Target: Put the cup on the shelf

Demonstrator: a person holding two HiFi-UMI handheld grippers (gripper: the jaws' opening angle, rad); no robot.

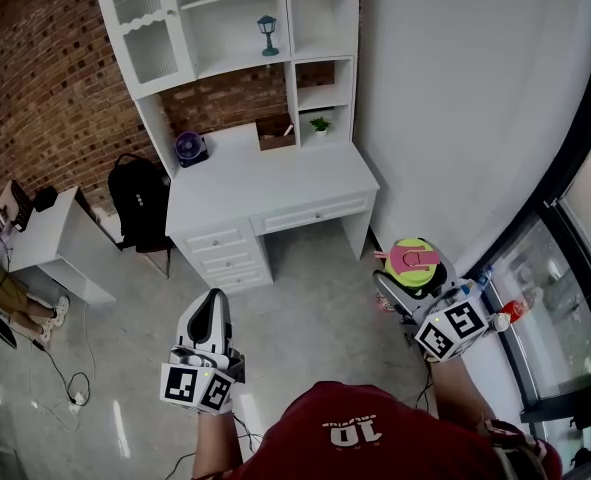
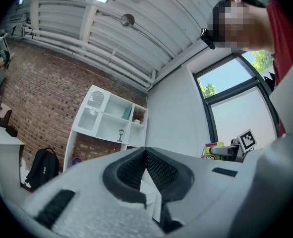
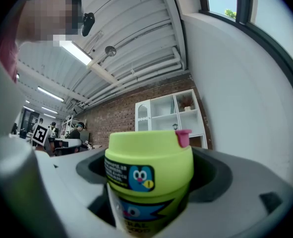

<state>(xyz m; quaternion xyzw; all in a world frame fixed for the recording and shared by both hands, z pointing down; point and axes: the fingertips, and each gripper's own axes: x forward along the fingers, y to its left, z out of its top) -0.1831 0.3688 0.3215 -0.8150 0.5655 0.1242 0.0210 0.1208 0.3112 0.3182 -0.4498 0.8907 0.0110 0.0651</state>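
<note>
A lime-green cup with a pink lid tab stands upright between the jaws of my right gripper, which is shut on it, low at the right of the head view. In the right gripper view the cup fills the middle, with both jaws pressed to its sides. My left gripper hangs over the floor at lower left, shut with nothing in it; its pads meet at the tip. The white shelf unit rises over a white desk against the brick wall, well ahead of both grippers.
On the desk sit a purple fan and a small plant; a lamp figurine stands on a shelf. A black backpack and a white side table stand at left. Cables lie on the floor; a window runs along the right.
</note>
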